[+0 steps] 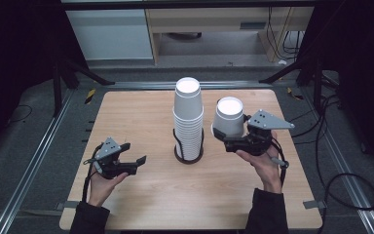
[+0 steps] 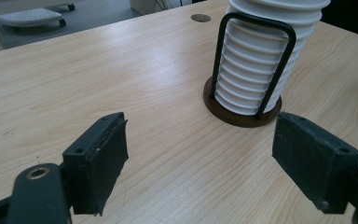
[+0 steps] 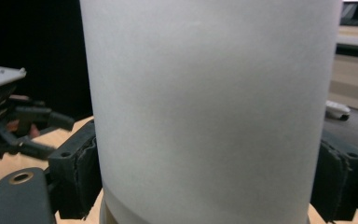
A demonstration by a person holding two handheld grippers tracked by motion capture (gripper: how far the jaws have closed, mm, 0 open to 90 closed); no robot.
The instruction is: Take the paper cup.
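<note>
My right hand-held gripper (image 1: pixel 225 137) clamps an upturned cup (image 1: pixel 229 117) just right of the upright stack (image 1: pixel 188 122); my left hand-held gripper (image 1: pixel 133 153) gapes empty.

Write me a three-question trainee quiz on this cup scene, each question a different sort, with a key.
1. True or false: the left gripper holds a cup.
2. What does the right gripper grip? A) the stack of cups B) a single white cup C) nothing
3. Fill in: the stack stands in a black wire holder on the wooden ____.

Key: 1 false, its jaws stand open over bare wood; 2 B; 3 table.
</note>
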